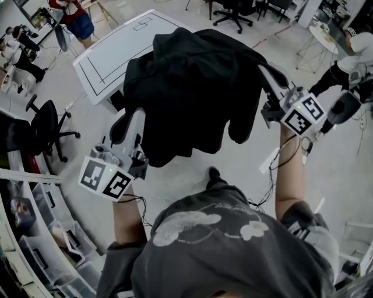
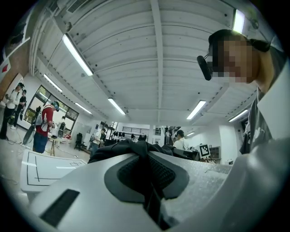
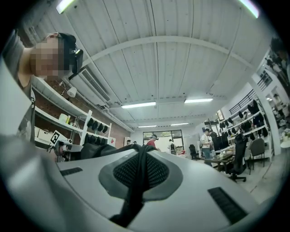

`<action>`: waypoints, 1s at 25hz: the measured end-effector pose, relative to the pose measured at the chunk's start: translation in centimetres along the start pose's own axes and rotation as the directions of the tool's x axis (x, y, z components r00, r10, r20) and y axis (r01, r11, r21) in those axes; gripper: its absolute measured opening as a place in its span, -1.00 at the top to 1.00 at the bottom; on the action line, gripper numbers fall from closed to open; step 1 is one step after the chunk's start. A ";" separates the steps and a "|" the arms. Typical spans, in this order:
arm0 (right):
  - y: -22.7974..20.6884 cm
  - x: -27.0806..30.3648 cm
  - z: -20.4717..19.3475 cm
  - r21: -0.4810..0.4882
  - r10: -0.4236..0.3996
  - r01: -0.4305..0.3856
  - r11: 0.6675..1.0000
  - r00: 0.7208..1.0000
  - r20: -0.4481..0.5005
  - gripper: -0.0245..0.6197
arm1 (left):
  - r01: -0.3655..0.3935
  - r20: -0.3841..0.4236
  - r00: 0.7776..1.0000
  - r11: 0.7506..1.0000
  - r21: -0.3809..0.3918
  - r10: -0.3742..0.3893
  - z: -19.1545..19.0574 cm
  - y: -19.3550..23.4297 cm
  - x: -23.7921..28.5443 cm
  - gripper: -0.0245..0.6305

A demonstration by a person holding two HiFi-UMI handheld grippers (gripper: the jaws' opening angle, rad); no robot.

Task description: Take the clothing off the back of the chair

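A black garment (image 1: pixel 192 87) hangs in the air, stretched between both grippers in front of the person. My left gripper (image 1: pixel 137 113) is shut on the garment's left edge; in the left gripper view black cloth (image 2: pixel 136 152) is pinched between the pads (image 2: pixel 165 174). My right gripper (image 1: pixel 263 71) is shut on its right edge, and the right gripper view shows a fold of the same garment (image 3: pixel 136 156) clamped between the pads (image 3: pixel 154 172). Both grippers point slightly upward, toward the ceiling. No chair back shows under the garment.
A white table (image 1: pixel 119 52) with black lines stands beyond the garment. A black office chair (image 1: pixel 49 125) is at the left, storage bins (image 1: pixel 41 244) lower left, another office chair (image 1: pixel 233 11) at the top. People stand at the room's edges.
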State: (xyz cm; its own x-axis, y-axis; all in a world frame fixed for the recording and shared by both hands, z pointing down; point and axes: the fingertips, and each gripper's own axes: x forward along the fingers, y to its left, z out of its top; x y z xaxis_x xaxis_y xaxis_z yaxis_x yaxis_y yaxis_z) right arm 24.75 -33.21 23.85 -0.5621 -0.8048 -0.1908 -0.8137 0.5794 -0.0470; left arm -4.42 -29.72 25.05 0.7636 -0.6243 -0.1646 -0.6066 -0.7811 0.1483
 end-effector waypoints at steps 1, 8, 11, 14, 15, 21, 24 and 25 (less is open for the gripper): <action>0.8 -0.3 0.1 -0.006 -0.006 0.006 1.000 1.000 0.000 0.94 | 0.012 0.001 1.000 1.000 -0.004 -0.012 0.0 -0.1 -0.6 0.90; 7.3 -4.2 -0.7 -0.017 -0.100 0.100 0.995 0.995 -0.014 0.94 | 0.091 -0.037 0.995 0.995 -0.041 -0.093 -1.0 -0.9 -5.8 0.90; 10.4 -6.3 -1.4 -0.008 -0.146 0.146 0.989 0.989 -0.020 0.94 | 0.122 -0.066 0.990 0.991 -0.055 -0.126 -1.8 -1.6 -8.4 0.90; 13.5 -7.9 -2.2 0.002 -0.193 0.193 0.981 0.981 -0.024 0.94 | 0.152 -0.094 0.983 0.986 -0.076 -0.158 -2.6 -2.2 -10.7 0.90; 14.9 -8.2 -2.3 0.005 -0.198 0.198 0.980 0.980 -0.023 0.94 | 0.160 -0.103 0.980 0.984 -0.083 -0.168 -2.8 -2.3 -11.6 0.90; 21.8 -11.0 -4.5 0.039 -0.255 0.257 0.966 0.965 -0.060 0.94 | 0.190 -0.133 0.970 0.976 -0.109 -0.204 -3.5 -2.8 -17.5 0.90; 24.3 -12.1 -5.6 0.058 -0.276 0.281 0.958 0.957 -0.087 0.94 | 0.195 -0.149 0.966 0.972 -0.129 -0.214 -4.1 -3.2 -19.6 0.90; 25.1 -12.4 -5.9 0.060 -0.282 0.288 0.956 0.954 -0.099 0.94 | 0.198 -0.154 0.964 0.970 -0.138 -0.218 -4.3 -3.4 -20.2 0.90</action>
State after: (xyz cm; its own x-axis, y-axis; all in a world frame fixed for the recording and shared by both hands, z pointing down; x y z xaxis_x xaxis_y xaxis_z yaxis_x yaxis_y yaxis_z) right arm 10.44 -9.44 30.85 -0.3218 -0.9441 -0.0715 -0.9307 0.3293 -0.1590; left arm -16.84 -14.43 32.04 0.9023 -0.4292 -0.0407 -0.4072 -0.8795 0.2462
